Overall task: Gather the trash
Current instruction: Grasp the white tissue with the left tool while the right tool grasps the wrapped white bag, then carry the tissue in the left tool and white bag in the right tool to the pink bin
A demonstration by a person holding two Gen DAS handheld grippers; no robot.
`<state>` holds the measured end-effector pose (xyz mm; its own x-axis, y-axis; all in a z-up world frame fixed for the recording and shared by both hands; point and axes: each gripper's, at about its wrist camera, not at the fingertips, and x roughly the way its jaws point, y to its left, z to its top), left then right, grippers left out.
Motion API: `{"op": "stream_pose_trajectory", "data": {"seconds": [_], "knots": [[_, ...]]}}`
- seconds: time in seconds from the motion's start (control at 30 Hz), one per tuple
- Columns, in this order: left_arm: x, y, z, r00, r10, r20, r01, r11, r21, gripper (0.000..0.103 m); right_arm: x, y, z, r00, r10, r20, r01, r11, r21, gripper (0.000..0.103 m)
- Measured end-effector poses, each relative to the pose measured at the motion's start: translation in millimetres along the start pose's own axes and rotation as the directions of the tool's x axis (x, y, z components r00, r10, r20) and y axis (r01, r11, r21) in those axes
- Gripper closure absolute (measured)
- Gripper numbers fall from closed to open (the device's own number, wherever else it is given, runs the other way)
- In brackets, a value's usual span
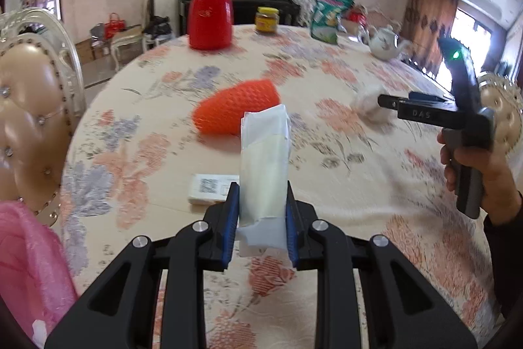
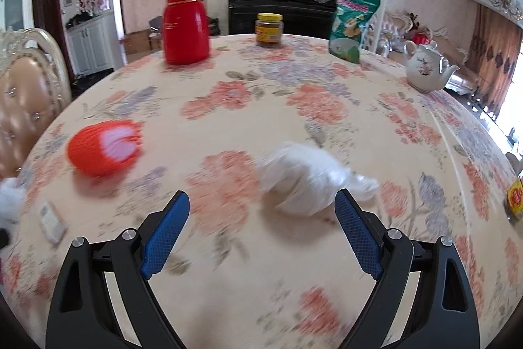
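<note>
My left gripper [image 1: 261,205] is shut on a white folded paper wrapper [image 1: 264,165], which stands upright between the blue pads above the table. An orange foam fruit net [image 1: 237,110] lies beyond it, also seen as the orange net [image 2: 104,149]. My right gripper [image 2: 263,205] is open over the flowered tablecloth [image 2: 294,94], and a crumpled clear plastic bag [image 2: 310,182] lies just ahead between its fingers, nearer the right one. In the left wrist view the right gripper [image 1: 387,102] reaches toward that plastic bag [image 1: 369,105], held by a hand [image 1: 470,165].
A red thermos [image 2: 186,25], a yellow-lidded jar [image 2: 269,30], a green snack bag [image 2: 353,25] and a white teapot [image 2: 426,69] stand along the far side. A small printed card [image 1: 214,188] lies near me. A padded chair [image 1: 29,120] and a pink bag [image 1: 29,267] are at the left.
</note>
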<state>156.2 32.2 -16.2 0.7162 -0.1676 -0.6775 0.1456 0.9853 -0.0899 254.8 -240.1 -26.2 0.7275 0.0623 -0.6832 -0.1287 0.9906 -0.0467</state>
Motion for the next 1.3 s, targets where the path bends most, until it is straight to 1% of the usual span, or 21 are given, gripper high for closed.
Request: {"op": "stream_pose_trajectory", "data": {"seconds": [0.17, 0.3, 0.4, 0.43, 0.47, 0.5, 0.53, 0.57, 0.63, 0.73, 0.9, 1.17, 1.3], "knots": [[-6.4, 7.5, 0.3, 1.0, 0.02, 0.002, -0.02, 1.0, -0.015, 0.078, 26.2, -20.2, 12.8, 0.999, -0.046, -0.025, 0.046, 0.999, 0.006, 0.018], [-10.7, 12.4, 0.5, 0.999, 0.032, 0.01, -0.032, 0.999, -0.038, 0.078, 45.9, -29.6, 16.6, 0.997, -0.053, -0.064, 0.053, 0.999, 0.009, 0.018], [-12.7, 14.0, -0.5, 0.999, 0.039, 0.012, -0.038, 0.998, -0.044, 0.078, 59.1, -32.5, 17.4, 0.995, -0.043, -0.088, 0.044, 0.999, 0.007, 0.018], [-13.2, 14.3, -0.9, 0.999, 0.041, 0.012, -0.041, 0.998, -0.045, 0.078, 62.4, -33.2, 17.4, 0.995, -0.047, -0.092, 0.048, 0.999, 0.007, 0.02], [-13.7, 14.7, -1.2, 0.999, 0.044, 0.013, -0.043, 0.998, -0.046, 0.078, 64.7, -33.4, 17.6, 0.994, -0.049, -0.098, 0.049, 0.999, 0.007, 0.024], [-14.3, 15.4, -1.7, 0.999, 0.046, 0.014, -0.045, 0.998, -0.048, 0.078, 67.0, -33.6, 17.4, 0.994, -0.041, -0.105, 0.043, 0.999, 0.01, 0.038], [-15.2, 16.2, -2.3, 0.999, 0.049, 0.015, -0.048, 0.997, -0.052, 0.078, 70.4, -33.4, 17.2, 0.992, -0.029, -0.12, 0.031, 0.999, 0.013, 0.043], [-15.8, 16.9, -2.8, 0.999, 0.05, 0.014, -0.049, 0.997, -0.056, 0.078, 71.9, -33.0, 16.5, 0.992, -0.022, -0.125, 0.024, 1.0, 0.015, 0.043], [-17.2, 17.9, -4.6, 0.998, 0.054, 0.014, -0.053, 0.997, -0.059, 0.078, 71.4, -30.3, 15.6, 0.992, -0.018, -0.124, 0.019, 1.0, 0.005, 0.051], [-18.8, 19.1, -5.6, 0.998, 0.056, 0.016, -0.055, 0.996, -0.066, 0.078, 65.6, -28.1, 13.9, 0.993, -0.011, -0.116, 0.011, 1.0, 0.004, 0.055], [-22.3, 22.5, -5.5, 0.998, 0.061, 0.026, -0.059, 0.995, -0.08, 0.078, 45.0, -19.8, 10.6, 0.997, 0.009, -0.078, -0.009, 1.0, 0.002, 0.055], [-36.1, 30.6, -10.5, 0.996, 0.073, 0.048, -0.068, 0.992, -0.111, 0.078, -4.0, 5.9, 5.1, 0.999, 0.046, -0.018, -0.047, 0.999, -0.012, 0.056], [-45.2, 34.8, -12.3, 0.995, 0.08, 0.063, -0.072, 0.989, -0.126, 0.078, -25.8, 19.4, 0.0, 0.998, 0.066, -0.001, -0.066, 0.998, -0.021, 0.055]]}}
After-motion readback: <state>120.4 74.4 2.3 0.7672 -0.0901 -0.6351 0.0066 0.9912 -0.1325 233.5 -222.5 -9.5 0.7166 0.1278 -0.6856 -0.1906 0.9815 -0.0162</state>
